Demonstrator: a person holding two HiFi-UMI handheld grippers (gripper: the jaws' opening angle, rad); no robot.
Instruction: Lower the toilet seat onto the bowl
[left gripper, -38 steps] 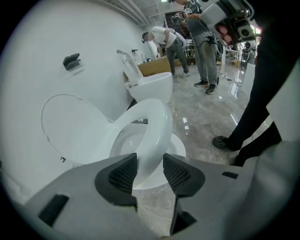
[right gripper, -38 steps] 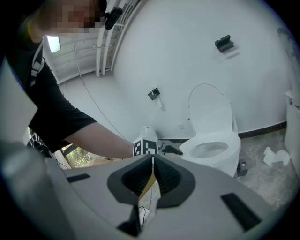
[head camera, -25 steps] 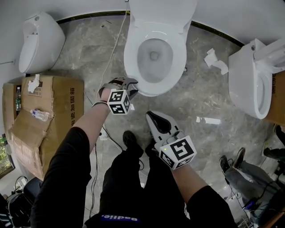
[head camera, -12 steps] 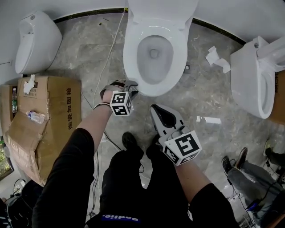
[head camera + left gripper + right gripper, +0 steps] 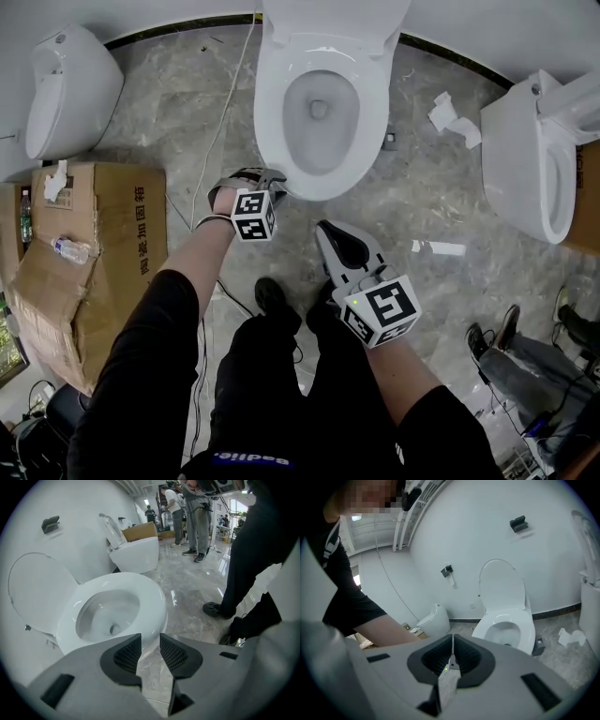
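Position check: the toilet seat (image 5: pixel 320 186) reads to me as already flat on the bowl (image 5: pixel 321 122). It shows as a broad glossy white ring, level, with no gap that I can make out at the front. Only the lid (image 5: pixel 40 592) stands upright, back against the wall. The task looks done, or as good as done.

My left gripper (image 5: pixel 150 643) points steeply down just off the front-left edge of the seat, not touching it. Its jaws have just been closing, but the pads stand apart with nothing between them; only floor tile and the bowl's front show through the gap. My right gripper (image 5: pixel 452 654) hangs low and well apart from the toilet, pads pressed together on nothing.

Handling, as I judge it:
- The seat is stiff moulded plastic and fairly light. It is hinged at the rear, so it swings on one axis only.
- The glossy face will be slippery under the pads.
- The best hold is the front lip, farthest from the hinge, with one pad above and one below.
- If it needs settling, I would press lightly from above rather than lift it.
- Let go from a height, it would likely slam, and the hinge would take the shock.
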